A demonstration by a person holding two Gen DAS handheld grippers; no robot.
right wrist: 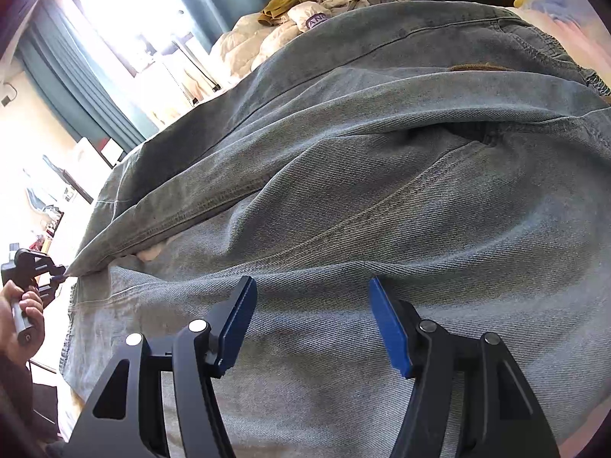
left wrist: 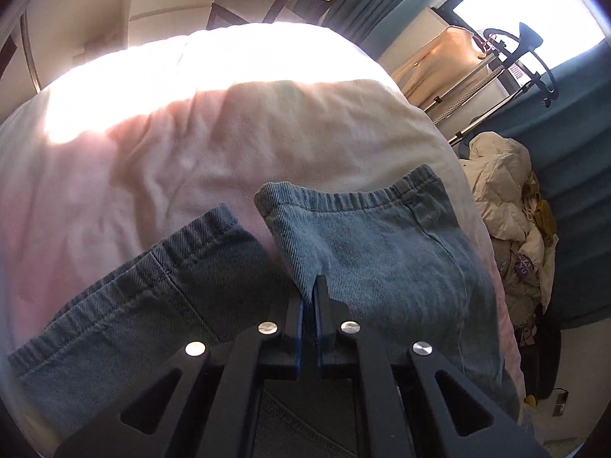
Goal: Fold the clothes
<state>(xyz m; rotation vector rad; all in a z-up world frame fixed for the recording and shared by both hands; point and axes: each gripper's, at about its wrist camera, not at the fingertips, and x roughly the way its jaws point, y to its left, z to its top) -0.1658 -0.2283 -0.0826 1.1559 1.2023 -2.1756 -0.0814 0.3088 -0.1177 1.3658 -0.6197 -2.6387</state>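
A pair of blue-grey jeans (left wrist: 366, 244) lies on a pale pink-white bed sheet (left wrist: 160, 152). In the left wrist view my left gripper (left wrist: 314, 280) is shut on a fold of the denim near the elastic waistband (left wrist: 355, 196). In the right wrist view the jeans (right wrist: 382, 175) fill the frame, with one layer folded over another. My right gripper (right wrist: 311, 286) is open just above the denim, blue pads apart, holding nothing. The left gripper (right wrist: 57, 269) shows at the far left of that view, pinching a corner of the folded layer.
A heap of pale clothes (left wrist: 508, 206) lies beyond the bed's right edge, also in the right wrist view (right wrist: 305, 19). Teal curtains (left wrist: 573, 175), a bright window (right wrist: 126, 19) and a metal stand (left wrist: 496, 76) lie beyond.
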